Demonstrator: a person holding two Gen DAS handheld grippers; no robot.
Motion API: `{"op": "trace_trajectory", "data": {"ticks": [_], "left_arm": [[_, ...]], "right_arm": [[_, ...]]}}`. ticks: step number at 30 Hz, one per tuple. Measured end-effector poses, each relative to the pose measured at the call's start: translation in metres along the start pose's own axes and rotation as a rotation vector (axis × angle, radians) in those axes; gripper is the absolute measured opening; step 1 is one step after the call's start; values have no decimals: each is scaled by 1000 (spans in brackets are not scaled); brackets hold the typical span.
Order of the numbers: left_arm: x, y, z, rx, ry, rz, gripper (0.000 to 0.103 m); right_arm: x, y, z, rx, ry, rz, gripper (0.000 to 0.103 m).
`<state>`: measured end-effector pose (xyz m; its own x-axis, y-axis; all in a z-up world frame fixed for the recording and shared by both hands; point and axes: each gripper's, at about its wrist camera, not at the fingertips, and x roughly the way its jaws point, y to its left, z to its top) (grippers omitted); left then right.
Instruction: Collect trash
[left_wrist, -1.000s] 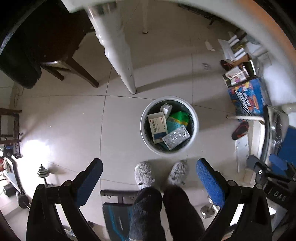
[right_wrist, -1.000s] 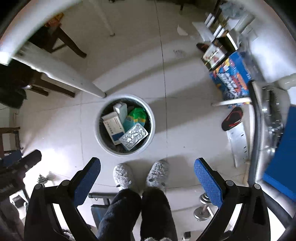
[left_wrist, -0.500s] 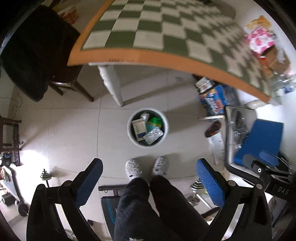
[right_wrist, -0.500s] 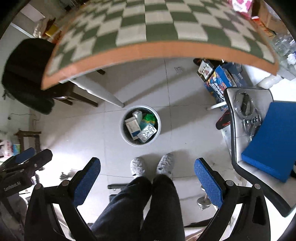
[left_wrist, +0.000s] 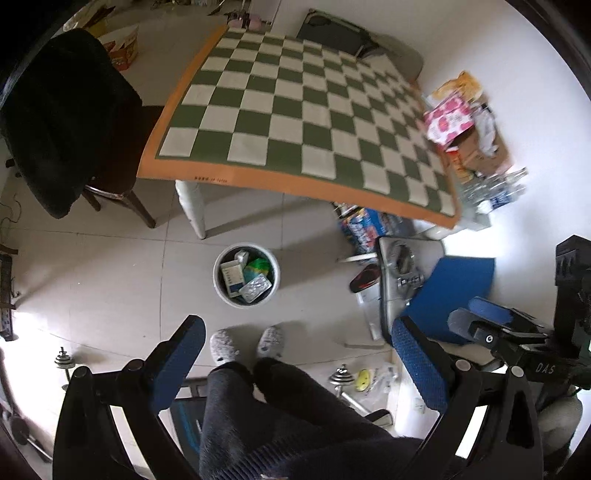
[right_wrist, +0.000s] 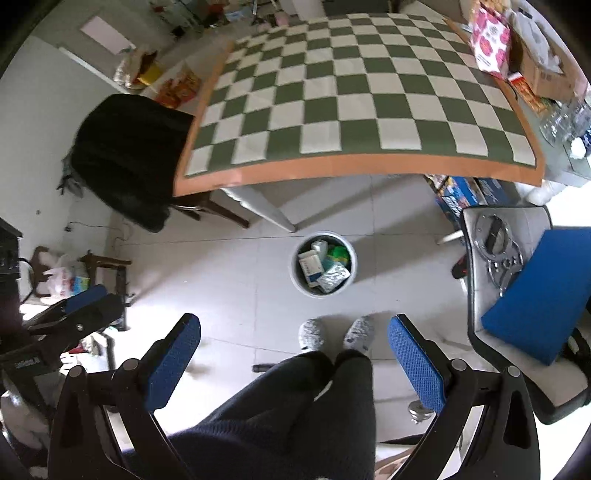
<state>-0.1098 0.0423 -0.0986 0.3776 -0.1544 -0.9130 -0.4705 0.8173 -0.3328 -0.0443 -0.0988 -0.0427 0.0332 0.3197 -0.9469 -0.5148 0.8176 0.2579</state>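
Right now I hold the left gripper (left_wrist: 297, 345) and right gripper (right_wrist: 293, 341) spread wide, both empty, high above the trash bin (left_wrist: 246, 274) standing on the floor near the checkered table (left_wrist: 295, 110).

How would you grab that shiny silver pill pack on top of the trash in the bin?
Probably from straight above. The silver pill pack lies tilted on top of the other boxes inside the white bin, whose wall blocks any sideways approach. Being flat and thin, it is best pinched across its narrow width at the raised edge, with an open hand-held gripper.
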Motion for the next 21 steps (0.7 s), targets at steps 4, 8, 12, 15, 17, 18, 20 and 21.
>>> {"op": "trace_trajectory", "data": {"ticks": [4,8,12,15,17,18,20,21], "left_arm": [[-20,-7,-3,11,-26,-14,103],[-33,-11,-8,20,-39,-29,103],[-43,-12,-12,10,-44,-54,103],[-48,-15,-14,14,-54,-56,103],[-50,-15,-16,13,-56,-58,103],[-50,-16,-17,13,-56,-60,103],[-52,-16,-19,17,-57,-63,103],[-53,-17,-20,18,-58,-63,103]], "right_arm": [[-25,13,-3,-22,-15,29,103],[-42,19,-7,-37,-24,40,103],[-54,21,-13,-39,-27,54,103],[-59,21,-15,-38,-29,62,103],[-62,21,-17,-39,-29,66,103],[-62,21,-17,-40,-28,67,103],[-64,21,-18,-42,-27,67,103],[-64,21,-19,-42,-26,67,103]]}}
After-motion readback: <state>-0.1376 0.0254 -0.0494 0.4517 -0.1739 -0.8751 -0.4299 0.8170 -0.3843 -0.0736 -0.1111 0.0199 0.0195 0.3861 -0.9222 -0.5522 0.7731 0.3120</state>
